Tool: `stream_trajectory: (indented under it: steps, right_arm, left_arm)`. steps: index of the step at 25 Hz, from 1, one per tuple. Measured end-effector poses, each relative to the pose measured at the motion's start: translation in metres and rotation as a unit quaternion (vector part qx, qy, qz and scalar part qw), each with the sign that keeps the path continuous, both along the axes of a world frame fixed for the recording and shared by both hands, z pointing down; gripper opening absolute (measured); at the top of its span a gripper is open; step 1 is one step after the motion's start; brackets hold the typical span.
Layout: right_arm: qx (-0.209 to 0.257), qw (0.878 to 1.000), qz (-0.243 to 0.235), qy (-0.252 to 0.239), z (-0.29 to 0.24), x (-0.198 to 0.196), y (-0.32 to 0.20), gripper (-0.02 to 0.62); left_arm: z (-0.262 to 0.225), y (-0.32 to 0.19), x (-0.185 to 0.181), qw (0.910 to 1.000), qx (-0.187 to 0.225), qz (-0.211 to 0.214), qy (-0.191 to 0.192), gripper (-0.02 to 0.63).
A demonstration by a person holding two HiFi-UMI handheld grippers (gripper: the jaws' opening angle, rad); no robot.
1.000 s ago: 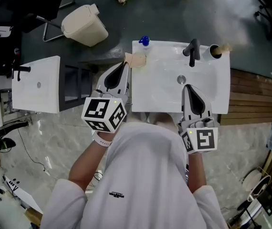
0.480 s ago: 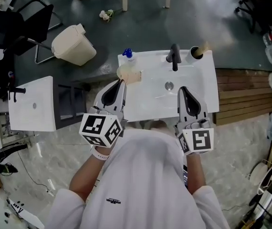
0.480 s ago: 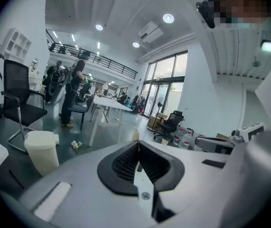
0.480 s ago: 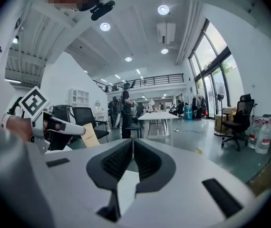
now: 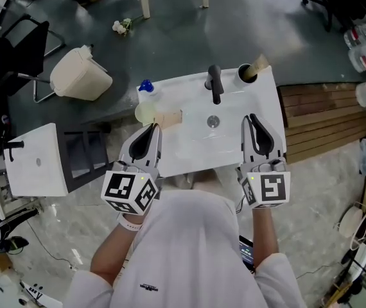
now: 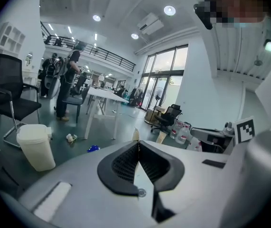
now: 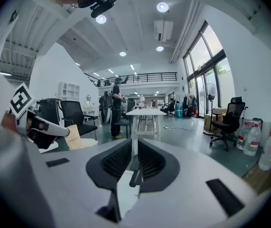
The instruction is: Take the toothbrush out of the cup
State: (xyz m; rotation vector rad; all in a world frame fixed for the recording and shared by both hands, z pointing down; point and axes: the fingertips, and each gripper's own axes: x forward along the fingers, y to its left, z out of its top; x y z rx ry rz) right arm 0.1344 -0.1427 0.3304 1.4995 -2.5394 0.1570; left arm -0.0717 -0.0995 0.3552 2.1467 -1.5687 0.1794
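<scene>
A dark cup [image 5: 245, 74] stands at the back right corner of the white sink [image 5: 189, 149], with the toothbrush [image 5: 259, 63] sticking out of it to the right. My right gripper [image 5: 253, 116] hovers over the basin's right side, pointing toward the cup with a gap between them; its jaws [image 7: 134, 141] are shut and empty. My left gripper [image 5: 154, 127] is over the sink's left part, shut and empty [image 6: 138, 144], close to a pale green cup [image 5: 146, 113] and a tan paper piece [image 5: 169, 117].
A black faucet [image 5: 214, 82] stands at the back of the sink, with the drain [image 5: 213, 121] in front of it. A blue-capped bottle [image 5: 146, 86] is at the back left corner. A cream bin [image 5: 80, 74] and a second white sink [image 5: 38, 161] are to the left; wooden decking [image 5: 314, 117] is to the right.
The sink has slid left in the head view. My right gripper has shifted right over the basin, from beside the drain to in line with the cup. Both grippers stay shut.
</scene>
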Motion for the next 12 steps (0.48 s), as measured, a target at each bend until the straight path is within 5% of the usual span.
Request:
stream_trajectory:
  steps: [5,8,12]
  right_arm:
    - [-0.008,1.000,0.021,-0.007,0.015,0.025,-0.035,0.011]
    - [-0.013,1.000,0.025,-0.005,0.027,0.037,-0.059,0.094]
    - [-0.021,0.999,0.036,0.001,0.047,0.056,-0.089,0.110]
  left_arm:
    - [0.024,-0.019,0.014,0.9996,-0.028,0.001,-0.006,0.006]
    - [0.033,-0.031,0.021,0.9992,-0.039,-0.001,-0.008,0.006]
    - [0.050,-0.044,0.032,0.9985,-0.054,-0.001,-0.009,0.006]
